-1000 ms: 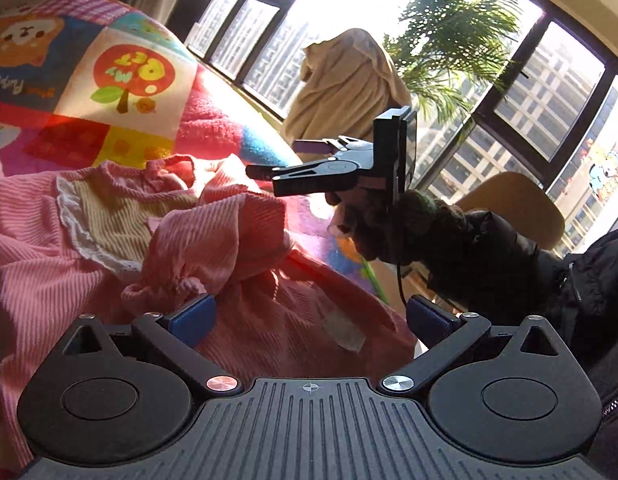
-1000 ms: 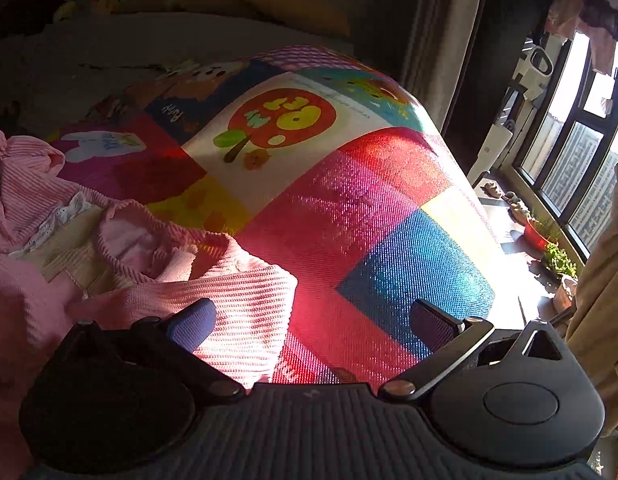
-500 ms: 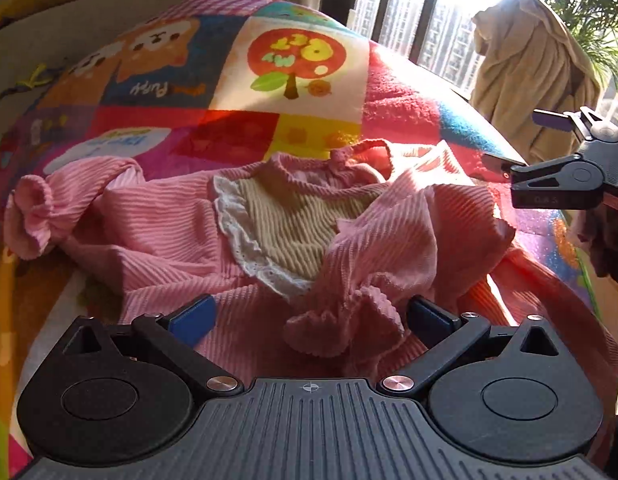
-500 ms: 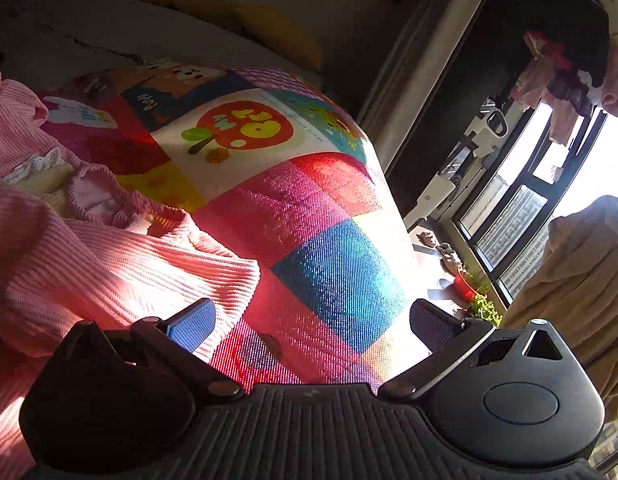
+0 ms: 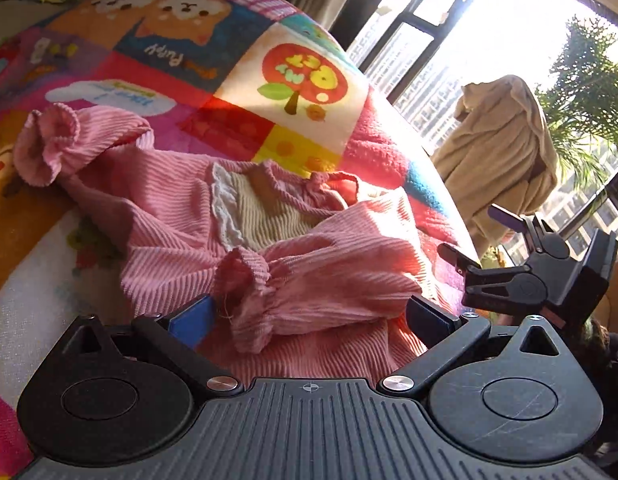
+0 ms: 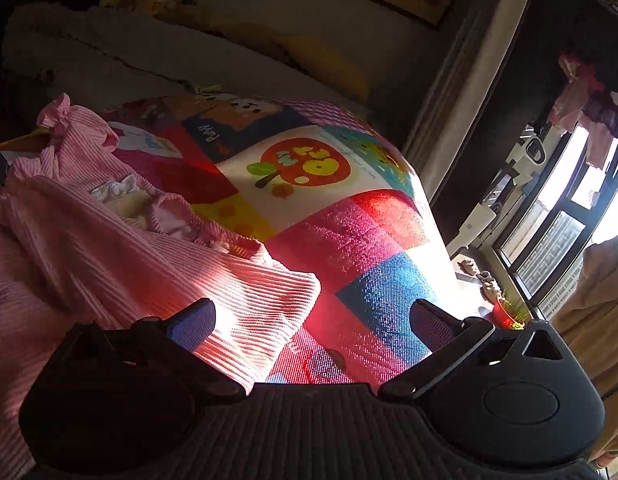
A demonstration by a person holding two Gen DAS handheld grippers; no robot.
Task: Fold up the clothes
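A pink ribbed child's top (image 5: 181, 216) with a cream lace-edged front panel lies crumpled on a bright patchwork blanket (image 5: 301, 76). One ruffled sleeve stretches to the left, the other sleeve cuff (image 5: 245, 276) is folded across the body. My left gripper (image 5: 309, 316) is open, its blue pads either side of that folded cuff, just above the cloth. In the right wrist view the same top (image 6: 109, 248) fills the left, and my right gripper (image 6: 313, 320) stands open over its near edge and the blanket (image 6: 349, 232). The right gripper (image 5: 525, 276) also shows at the far right of the left wrist view.
A beige garment (image 5: 505, 152) hangs by the sunlit window (image 5: 421, 68), with a palm plant (image 5: 589, 92) behind it. A grey bed cover and yellow pillow (image 6: 325, 64) lie beyond the blanket. Small plant pots (image 6: 505, 312) sit on the sill at the right.
My left gripper has swung left, from over the top's right side to over its folded sleeve cuff. The right gripper shifted and tilted slightly. Both stayed open.
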